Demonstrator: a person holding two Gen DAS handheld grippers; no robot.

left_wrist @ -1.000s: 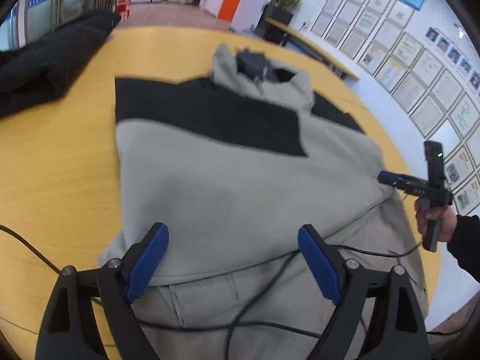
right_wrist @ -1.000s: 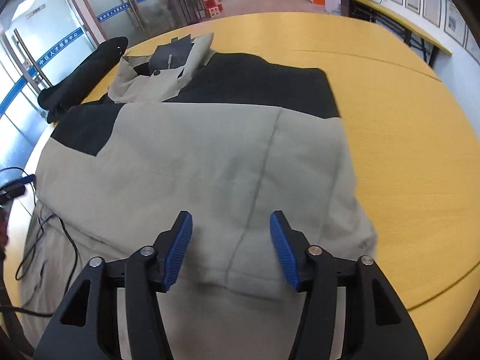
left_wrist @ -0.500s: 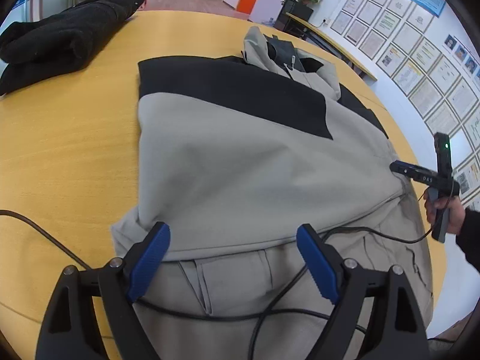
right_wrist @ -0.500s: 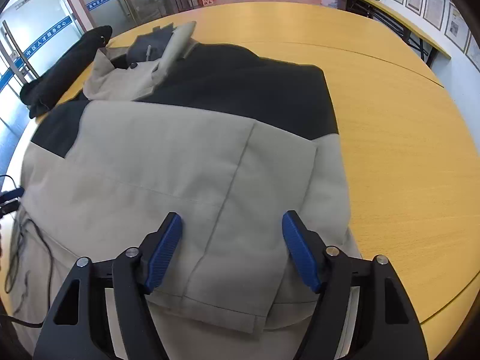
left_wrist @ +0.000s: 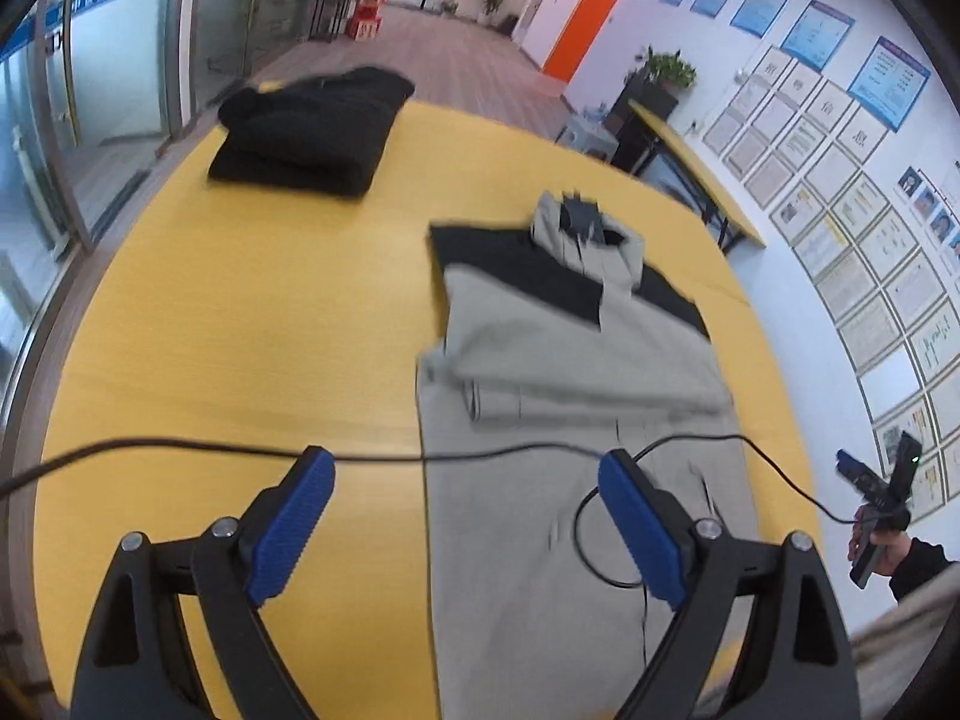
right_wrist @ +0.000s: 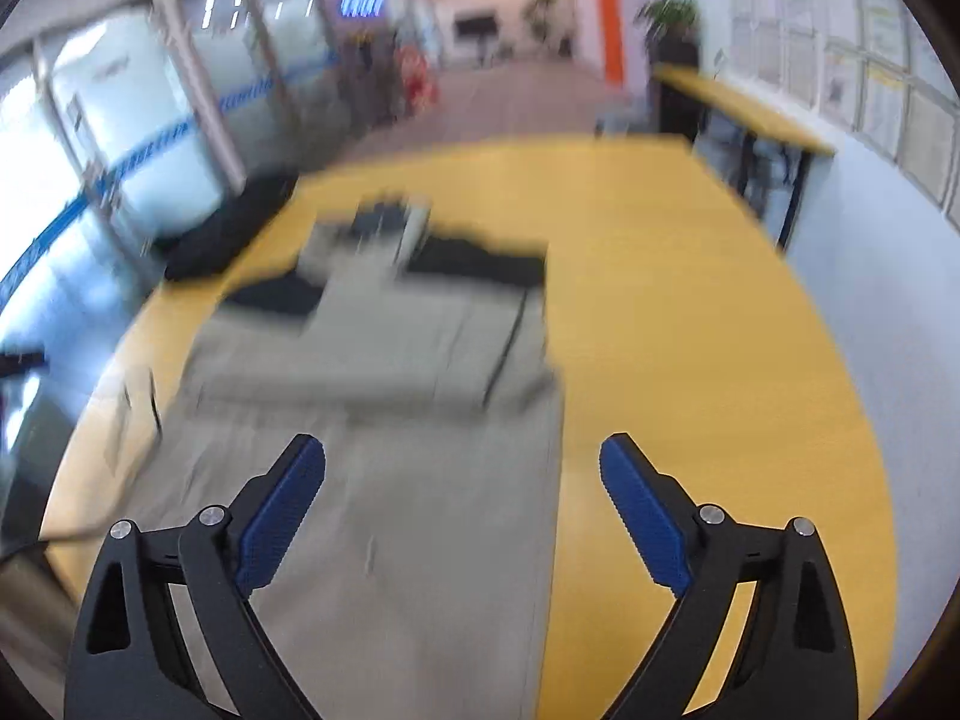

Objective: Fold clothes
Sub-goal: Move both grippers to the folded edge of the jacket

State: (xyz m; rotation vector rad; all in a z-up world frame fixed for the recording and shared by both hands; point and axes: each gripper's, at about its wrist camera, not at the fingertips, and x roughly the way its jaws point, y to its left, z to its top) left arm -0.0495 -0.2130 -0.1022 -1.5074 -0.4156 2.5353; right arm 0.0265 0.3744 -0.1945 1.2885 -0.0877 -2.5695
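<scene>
A beige and black jacket (left_wrist: 576, 360) lies on the yellow table (left_wrist: 240, 330), collar at the far end, its sides folded in over the body. It shows blurred in the right wrist view (right_wrist: 384, 360). My left gripper (left_wrist: 465, 516) is open and empty, held above the jacket's near hem and left edge. My right gripper (right_wrist: 462, 504) is open and empty, above the near hem by the jacket's right edge. The right gripper also shows at the far right of the left wrist view (left_wrist: 870, 486), off the table's edge.
A folded black garment (left_wrist: 312, 126) lies at the table's far left. A thin black cable (left_wrist: 540, 450) runs across the table and the jacket's lower part. A long yellow side table (right_wrist: 738, 108) stands by the right wall.
Both grippers have pulled back and risen away from the jacket, so it looks smaller and farther. The right gripper's jaws have opened wider. The jacket stays folded on the table.
</scene>
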